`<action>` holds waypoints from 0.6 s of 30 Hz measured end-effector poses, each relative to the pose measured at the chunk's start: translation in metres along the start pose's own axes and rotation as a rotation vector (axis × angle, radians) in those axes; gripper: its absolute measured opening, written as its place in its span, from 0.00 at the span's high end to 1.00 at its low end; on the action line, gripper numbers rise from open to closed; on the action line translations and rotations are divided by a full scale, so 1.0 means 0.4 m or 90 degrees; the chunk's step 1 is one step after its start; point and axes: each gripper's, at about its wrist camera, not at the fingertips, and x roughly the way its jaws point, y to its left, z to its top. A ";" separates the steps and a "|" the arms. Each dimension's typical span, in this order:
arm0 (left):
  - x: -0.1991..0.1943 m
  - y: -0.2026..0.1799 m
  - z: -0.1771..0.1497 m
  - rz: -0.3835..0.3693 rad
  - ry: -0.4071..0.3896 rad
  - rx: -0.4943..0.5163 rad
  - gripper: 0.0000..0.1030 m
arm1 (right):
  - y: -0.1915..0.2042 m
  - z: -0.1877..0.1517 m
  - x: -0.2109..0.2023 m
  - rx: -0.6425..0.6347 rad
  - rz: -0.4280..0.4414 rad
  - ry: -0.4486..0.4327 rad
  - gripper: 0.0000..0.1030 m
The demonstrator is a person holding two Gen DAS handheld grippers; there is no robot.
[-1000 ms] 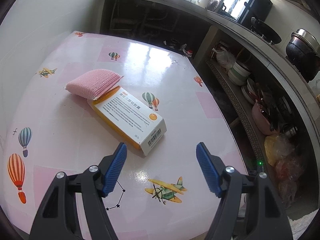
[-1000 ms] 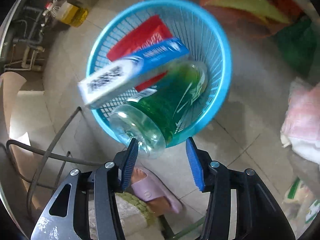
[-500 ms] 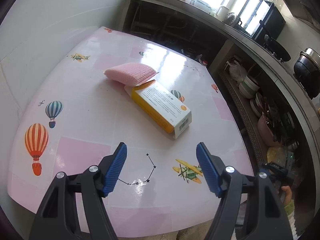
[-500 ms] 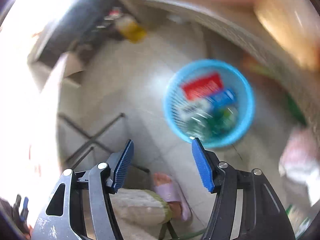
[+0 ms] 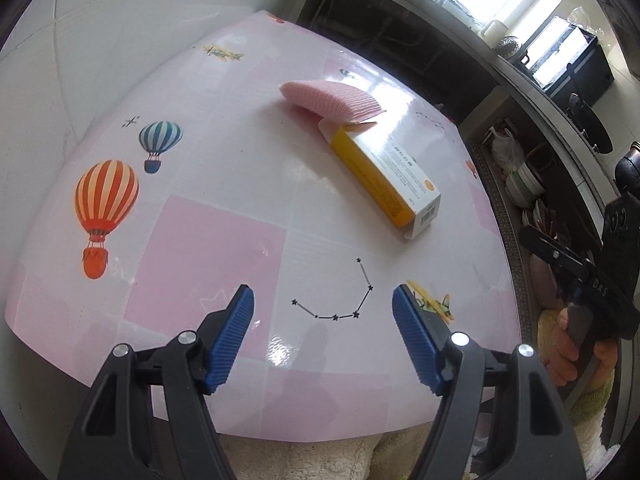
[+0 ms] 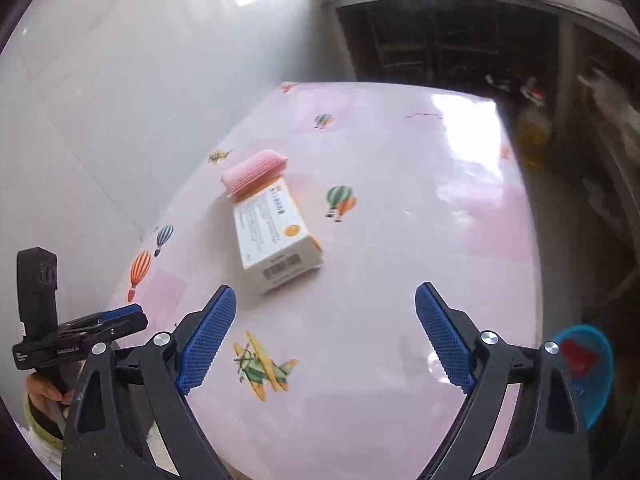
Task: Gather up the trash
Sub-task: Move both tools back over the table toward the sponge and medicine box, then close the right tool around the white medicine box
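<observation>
both wrist views look steeply down at one pink table [image 5: 208, 240] from its near edge

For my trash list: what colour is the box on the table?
The box is white with orange sides, clearest in the right wrist view.

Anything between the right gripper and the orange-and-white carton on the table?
No: in the right wrist view only bare pink printed tabletop separates the open right gripper from the orange-and-white cardboard carton.
</observation>
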 end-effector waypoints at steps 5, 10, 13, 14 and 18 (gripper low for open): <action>-0.008 0.030 0.029 0.001 0.005 -0.004 0.33 | 0.100 0.100 0.125 -0.074 0.010 0.040 0.12; -0.029 0.021 0.127 0.020 -0.032 0.030 0.25 | 0.153 0.141 0.243 -0.121 -0.029 0.120 0.12; -0.020 0.025 0.189 0.002 -0.035 0.010 0.22 | 0.155 0.139 0.274 -0.123 -0.038 0.144 0.16; -0.012 0.029 0.207 -0.011 -0.031 -0.003 0.22 | 0.154 0.133 0.280 -0.125 -0.043 0.151 0.22; 0.030 0.036 0.272 -0.048 -0.017 -0.067 0.22 | 0.145 0.100 0.286 -0.133 -0.081 0.152 0.30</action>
